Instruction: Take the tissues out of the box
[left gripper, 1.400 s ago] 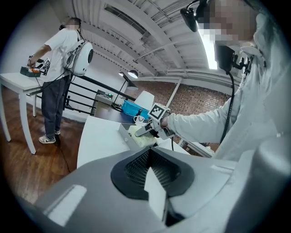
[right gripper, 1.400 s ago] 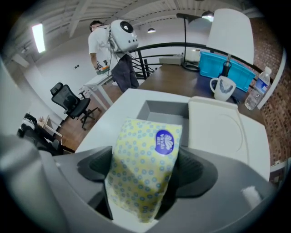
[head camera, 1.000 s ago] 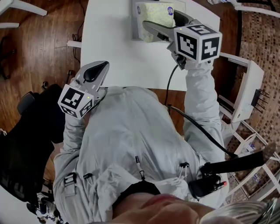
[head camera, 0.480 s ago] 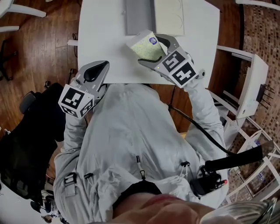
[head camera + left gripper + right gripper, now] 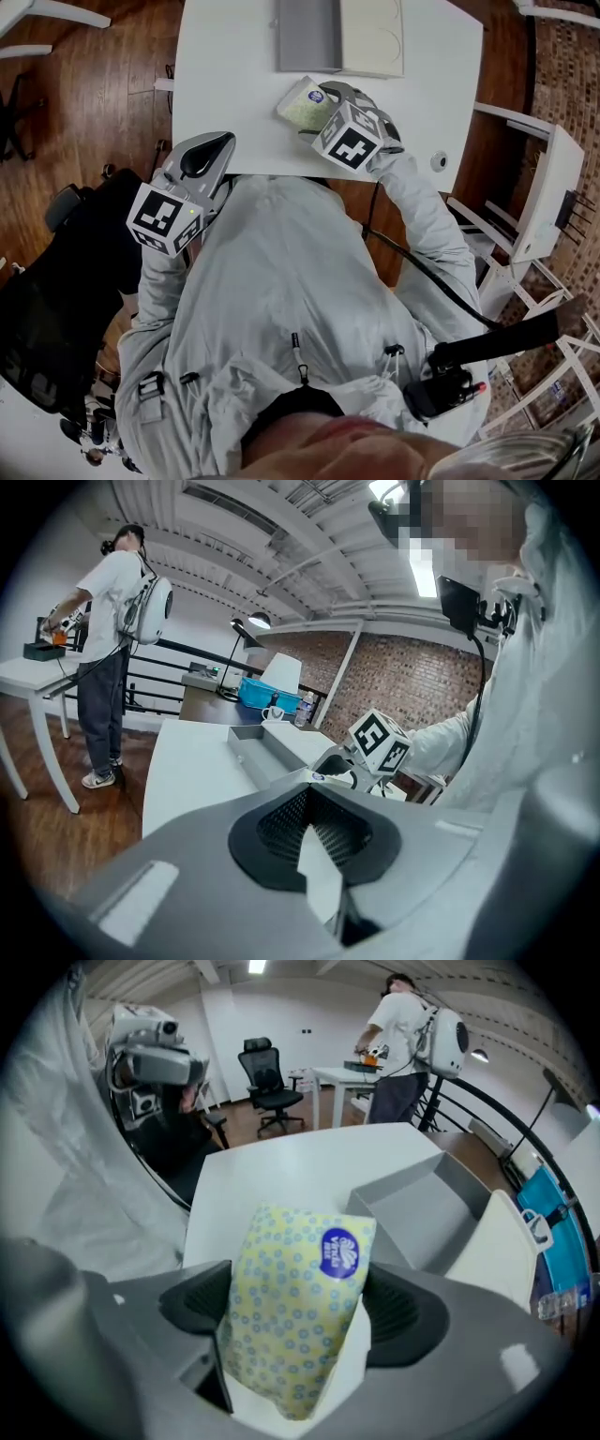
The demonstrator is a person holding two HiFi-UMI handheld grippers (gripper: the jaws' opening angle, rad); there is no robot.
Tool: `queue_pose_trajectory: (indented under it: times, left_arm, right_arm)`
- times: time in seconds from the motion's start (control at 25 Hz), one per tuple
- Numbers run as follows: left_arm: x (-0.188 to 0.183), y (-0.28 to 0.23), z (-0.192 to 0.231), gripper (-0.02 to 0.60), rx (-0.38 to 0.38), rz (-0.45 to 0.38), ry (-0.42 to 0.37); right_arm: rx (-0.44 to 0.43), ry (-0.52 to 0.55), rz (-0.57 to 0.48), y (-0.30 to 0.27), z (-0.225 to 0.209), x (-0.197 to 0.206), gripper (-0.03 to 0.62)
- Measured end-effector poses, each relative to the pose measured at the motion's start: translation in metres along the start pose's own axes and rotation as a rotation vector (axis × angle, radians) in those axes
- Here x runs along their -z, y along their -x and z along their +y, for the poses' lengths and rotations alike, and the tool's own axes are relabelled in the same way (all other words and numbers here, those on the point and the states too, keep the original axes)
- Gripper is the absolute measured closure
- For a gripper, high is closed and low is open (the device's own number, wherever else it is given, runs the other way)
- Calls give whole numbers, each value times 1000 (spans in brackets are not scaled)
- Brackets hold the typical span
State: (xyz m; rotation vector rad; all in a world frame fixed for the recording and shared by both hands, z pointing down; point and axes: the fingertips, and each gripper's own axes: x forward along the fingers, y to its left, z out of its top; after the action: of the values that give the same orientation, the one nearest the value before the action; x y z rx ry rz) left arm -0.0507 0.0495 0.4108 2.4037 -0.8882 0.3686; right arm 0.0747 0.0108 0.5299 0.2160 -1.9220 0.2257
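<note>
A yellow dotted tissue pack (image 5: 303,101) with a blue sticker lies low over the near part of the white table (image 5: 225,66), held in my right gripper (image 5: 319,108). In the right gripper view the pack (image 5: 295,1307) fills the gap between the dark pads (image 5: 202,1302), so the gripper (image 5: 298,1321) is shut on it. The grey box (image 5: 309,36) stands at the table's far edge with its white lid (image 5: 372,37) folded open to the right. My left gripper (image 5: 217,142) hovers off the table's near-left edge, by my body, jaws together and holding nothing.
A small round fitting (image 5: 438,161) sits in the table's right corner. A white rack (image 5: 534,197) stands right of the table, and a black chair (image 5: 47,309) is at my left over wood floor. Another person (image 5: 112,602) works at a distant table.
My right gripper has carried the tissue pack away from the box at the back to the near part of the table and lowered it. The left gripper has stayed put.
</note>
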Motion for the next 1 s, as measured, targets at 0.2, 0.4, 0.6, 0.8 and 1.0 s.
queue_pose_trajectory:
  times: [0.2,0.4,0.6,0.8,1.0]
  left_arm:
    - [0,4,-3,568,1,1,-5]
    - [-4,-7,-6,568,4,3,-18]
    - [-4,-6,-1,568,-17,10,-16]
    - [-5,-2,-6,568,-3,-9,-35]
    - [-13,-15,-17,568,18,-1,-63]
  right_arm:
    - [-30,-21,18,-7,2,0,148]
    - [-30,-17,-44,4,-9,-1,128]
    - [22,-34,-253,72,-18,-32,128]
    - [140,14,-481,147,-13,-56,370]
    - [162,-58,-655,192,-12,-48,592]
